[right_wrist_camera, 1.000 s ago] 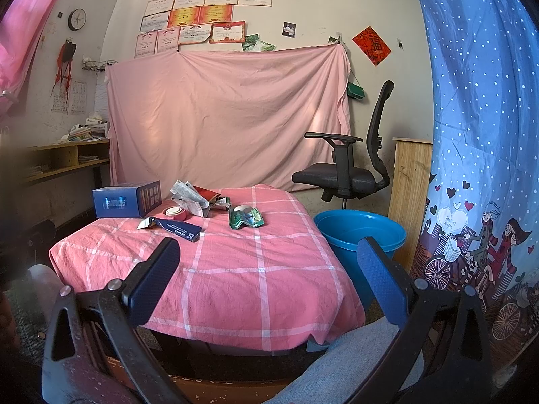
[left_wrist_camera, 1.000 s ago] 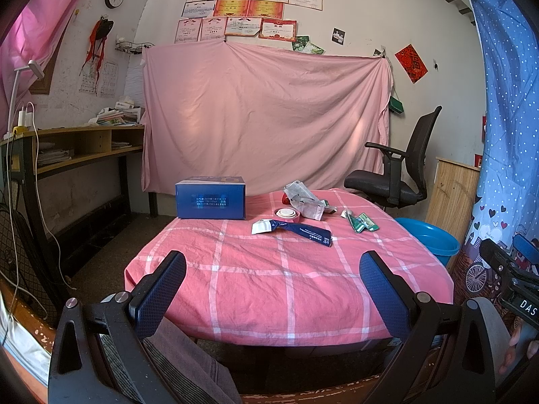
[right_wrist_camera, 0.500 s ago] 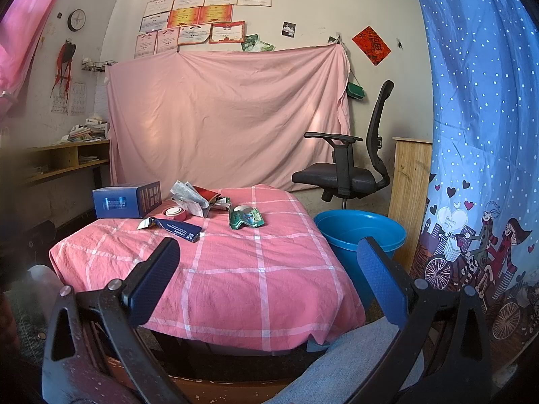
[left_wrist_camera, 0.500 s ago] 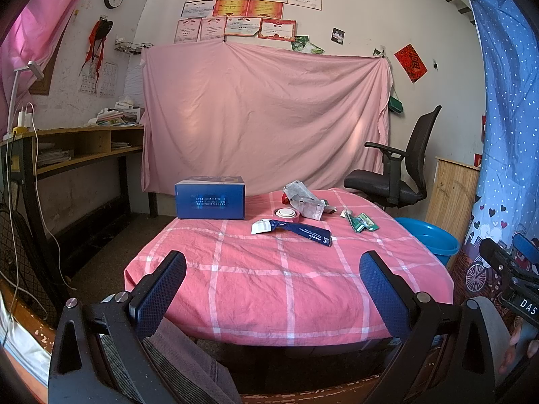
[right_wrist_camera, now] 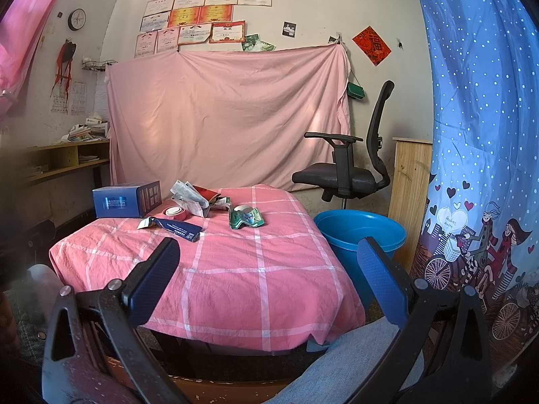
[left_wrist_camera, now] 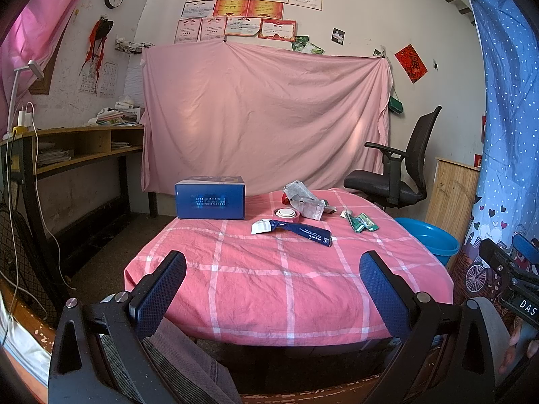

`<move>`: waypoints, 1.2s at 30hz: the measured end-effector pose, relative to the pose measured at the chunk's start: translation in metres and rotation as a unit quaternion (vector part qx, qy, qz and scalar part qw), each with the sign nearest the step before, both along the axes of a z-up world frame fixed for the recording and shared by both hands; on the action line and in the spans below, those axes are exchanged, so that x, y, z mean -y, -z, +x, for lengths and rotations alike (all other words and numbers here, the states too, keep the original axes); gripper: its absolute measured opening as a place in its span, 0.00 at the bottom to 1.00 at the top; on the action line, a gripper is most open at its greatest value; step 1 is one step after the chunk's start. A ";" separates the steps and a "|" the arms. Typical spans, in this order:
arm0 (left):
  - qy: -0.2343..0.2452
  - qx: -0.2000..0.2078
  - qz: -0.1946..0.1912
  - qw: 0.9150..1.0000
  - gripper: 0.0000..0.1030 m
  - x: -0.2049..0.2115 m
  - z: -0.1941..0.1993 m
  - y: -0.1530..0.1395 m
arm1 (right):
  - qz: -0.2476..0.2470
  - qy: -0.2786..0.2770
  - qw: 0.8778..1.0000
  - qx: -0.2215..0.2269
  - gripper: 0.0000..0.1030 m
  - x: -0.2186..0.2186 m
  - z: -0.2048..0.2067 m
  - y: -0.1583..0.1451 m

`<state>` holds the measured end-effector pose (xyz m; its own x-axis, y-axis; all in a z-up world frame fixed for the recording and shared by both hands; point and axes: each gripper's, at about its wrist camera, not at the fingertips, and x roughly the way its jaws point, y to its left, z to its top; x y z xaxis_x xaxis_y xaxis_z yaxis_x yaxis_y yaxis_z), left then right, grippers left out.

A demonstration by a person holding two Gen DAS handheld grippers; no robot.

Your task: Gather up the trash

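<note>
trash: wrappers, blue pack, tape roll at far end of bench, by box | bin on floor, bench's right | L gripper & R gripper jaws spread, empty, well short | risk: thin wrappers slip or snag cloth | pile contents unclear

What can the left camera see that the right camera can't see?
Only the left wrist view shows the white desk lamp and the other hand-held gripper's black body at its right edge.

Only the right wrist view shows the cartoon cyclists printed on the blue curtain, and the deep side of the blue tub.

Both show the pink checked table, blue box, blue wrapper, green wrapper, crumpled packaging, tape roll and office chair.
</note>
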<state>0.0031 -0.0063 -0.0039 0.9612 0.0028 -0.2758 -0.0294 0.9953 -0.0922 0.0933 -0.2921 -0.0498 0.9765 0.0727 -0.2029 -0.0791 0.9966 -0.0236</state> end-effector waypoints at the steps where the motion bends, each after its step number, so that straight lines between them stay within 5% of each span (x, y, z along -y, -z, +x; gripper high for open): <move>1: 0.000 0.000 0.000 1.000 0.98 0.000 0.000 0.000 | 0.000 0.000 1.000 0.000 1.00 0.000 0.000 0.000; 25: 0.001 -0.006 0.002 1.000 0.98 0.000 0.002 0.000 | 0.001 -0.001 1.000 -0.001 1.00 0.000 0.001 -0.001; 36: -0.004 -0.022 0.004 1.000 0.98 0.003 0.044 -0.007 | 0.004 -0.028 1.000 0.004 1.00 0.002 0.035 -0.005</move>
<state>0.0472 -0.0096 0.0027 0.9480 0.0137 -0.3179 -0.0422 0.9957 -0.0830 0.1279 -0.2942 -0.0445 0.9723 0.1286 -0.1953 -0.1344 0.9908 -0.0165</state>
